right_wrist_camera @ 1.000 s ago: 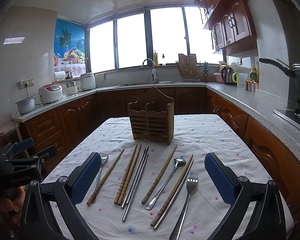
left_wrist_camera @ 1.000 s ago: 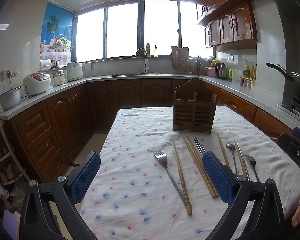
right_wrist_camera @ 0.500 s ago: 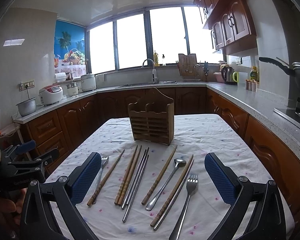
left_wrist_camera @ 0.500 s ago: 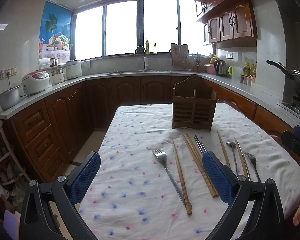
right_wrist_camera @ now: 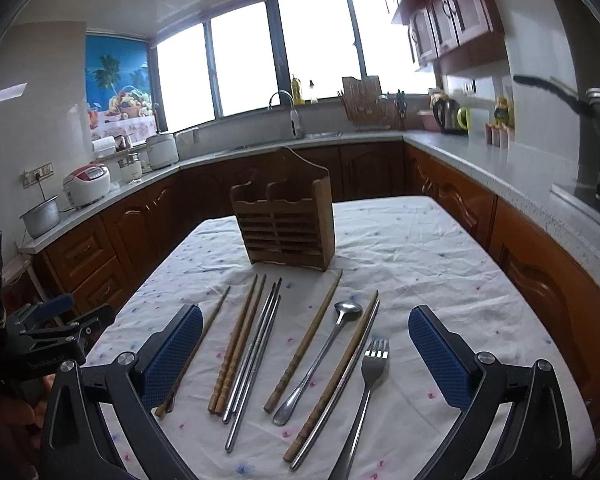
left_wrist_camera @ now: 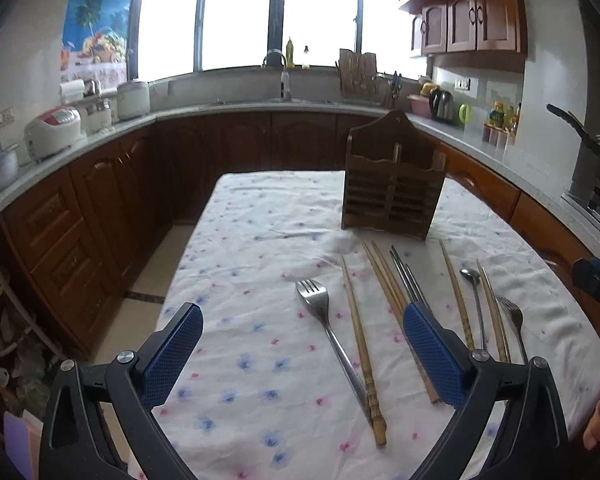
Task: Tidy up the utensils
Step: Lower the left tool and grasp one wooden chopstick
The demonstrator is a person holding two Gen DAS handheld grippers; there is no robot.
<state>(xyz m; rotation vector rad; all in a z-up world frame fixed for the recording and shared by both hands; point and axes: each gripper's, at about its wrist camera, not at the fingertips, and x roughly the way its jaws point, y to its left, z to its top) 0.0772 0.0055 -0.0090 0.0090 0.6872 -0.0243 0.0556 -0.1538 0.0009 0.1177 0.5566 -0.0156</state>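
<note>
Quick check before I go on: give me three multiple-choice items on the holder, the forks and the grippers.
1. Where does the holder stand?
A. beyond the utensils
B. on the counter
C. on the floor

2. How many forks lie on the table?
A. one
B. two
C. four

3. How are the left gripper and right gripper?
A. both open, empty
B. both shut
C. one holds a spoon

Key: 1 A, it stands behind the row. 2 B, one fork at the left end, one fork at the right. 3 A, pads apart, nothing between.
</note>
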